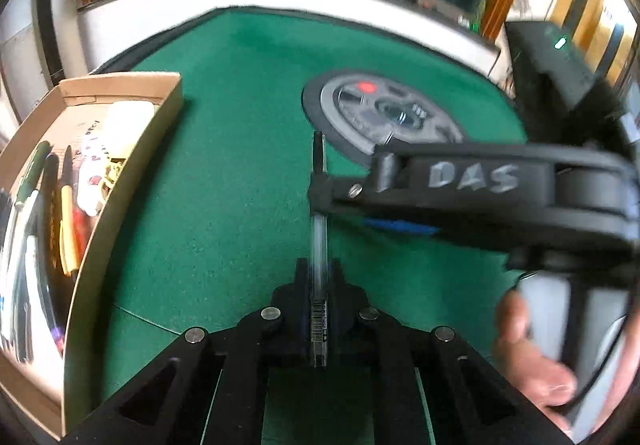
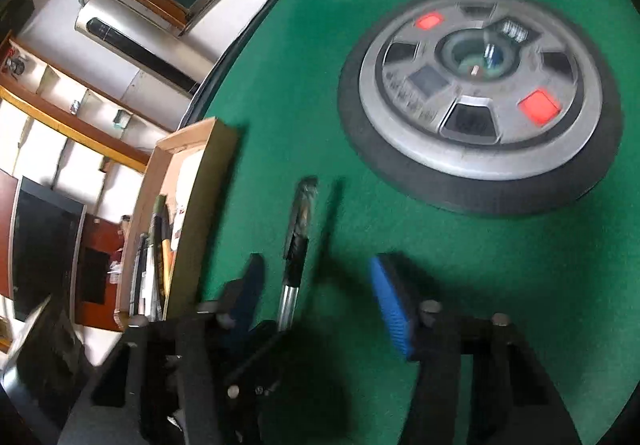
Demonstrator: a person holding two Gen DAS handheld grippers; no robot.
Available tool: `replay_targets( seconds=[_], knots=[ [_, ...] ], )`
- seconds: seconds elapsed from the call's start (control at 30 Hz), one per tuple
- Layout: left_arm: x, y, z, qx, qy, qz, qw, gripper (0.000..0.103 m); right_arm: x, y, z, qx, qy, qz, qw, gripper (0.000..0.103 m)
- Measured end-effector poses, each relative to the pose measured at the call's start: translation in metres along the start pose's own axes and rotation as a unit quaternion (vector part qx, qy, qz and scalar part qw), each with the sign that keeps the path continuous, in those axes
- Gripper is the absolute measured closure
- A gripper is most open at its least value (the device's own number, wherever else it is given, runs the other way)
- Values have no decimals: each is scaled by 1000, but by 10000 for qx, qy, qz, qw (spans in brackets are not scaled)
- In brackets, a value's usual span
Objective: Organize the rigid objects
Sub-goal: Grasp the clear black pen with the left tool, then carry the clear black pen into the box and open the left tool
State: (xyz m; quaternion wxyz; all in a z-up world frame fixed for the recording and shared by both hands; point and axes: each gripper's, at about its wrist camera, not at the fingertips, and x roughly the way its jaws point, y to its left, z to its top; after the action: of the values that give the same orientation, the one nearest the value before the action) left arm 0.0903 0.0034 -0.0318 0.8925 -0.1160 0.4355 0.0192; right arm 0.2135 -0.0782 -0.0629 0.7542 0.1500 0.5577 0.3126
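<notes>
Cardboard tray [image 1: 120,181] stands at the far left of the green felt table [image 1: 240,165], its near wall upright and its floor crowded with pens, markers and small items lying lengthwise; individual pieces are too blurred to name with certainty. From the right wrist view the same tray [image 2: 200,205] sits left of the working area, clear of both tools.

Moving right, the left gripper [image 1: 318,281] is closed tight on a clear-barrelled pen [image 1: 319,245]. Both pads press the lower barrel, near a printed barcode label. That pen runs straight away from the gripper, and its dark cap end lies close to the round console.

Further right, the right gripper [image 1: 332,193] reaches in across the pen's upper part. Its fingers stand about half open with blue pads [image 2: 390,309] visible, and the pen [image 2: 298,245] lies between them. Neither pad can be seen pressing on it. Whether one black finger touches the barrel in the left wrist view cannot be determined.

Beyond the pen tip, the round grey console [image 2: 480,97] is set into the middle of the table, with red and dark buttons around a central well. At the far right a hand [image 1: 532,361] wraps the right tool's handle.
</notes>
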Motion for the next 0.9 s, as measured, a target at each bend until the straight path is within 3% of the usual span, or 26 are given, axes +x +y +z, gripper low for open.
replay_targets(
  seconds=[0.03,0.07,0.1,0.23,0.43,0.63,0.8,0.9],
  knots=[
    [-2,-1,0,-19,-29,-14,10000,97,0,1,-1,12,-22,-16,10000,58],
    [-2,-2,0,-25,-22,-42,10000,97,0,1,-2,10,-11,34,10000,72],
    [-4,-2,-1,-26,-34,-63,10000,97,1,1,-2,38,7,119,9999,77],
    [-5,-5,-2,-15,-128,-32,9999,97,6,0,-1,119,126,408,9990,90],
    [-9,2,-6,-156,-208,-98,9996,97,9,6,-1,7,154,476,9987,90],
    [-18,13,-5,-182,-184,-172,9995,95,-6,24,-6,-270,-91,732,9969,93],
    [-37,36,-10,-321,-322,-239,9987,95,-9,47,-16,-575,-196,800,9949,93],
    [-55,59,-12,-525,-369,-144,9978,95,-3,70,-19,-731,-162,1100,9911,93]
  ],
)
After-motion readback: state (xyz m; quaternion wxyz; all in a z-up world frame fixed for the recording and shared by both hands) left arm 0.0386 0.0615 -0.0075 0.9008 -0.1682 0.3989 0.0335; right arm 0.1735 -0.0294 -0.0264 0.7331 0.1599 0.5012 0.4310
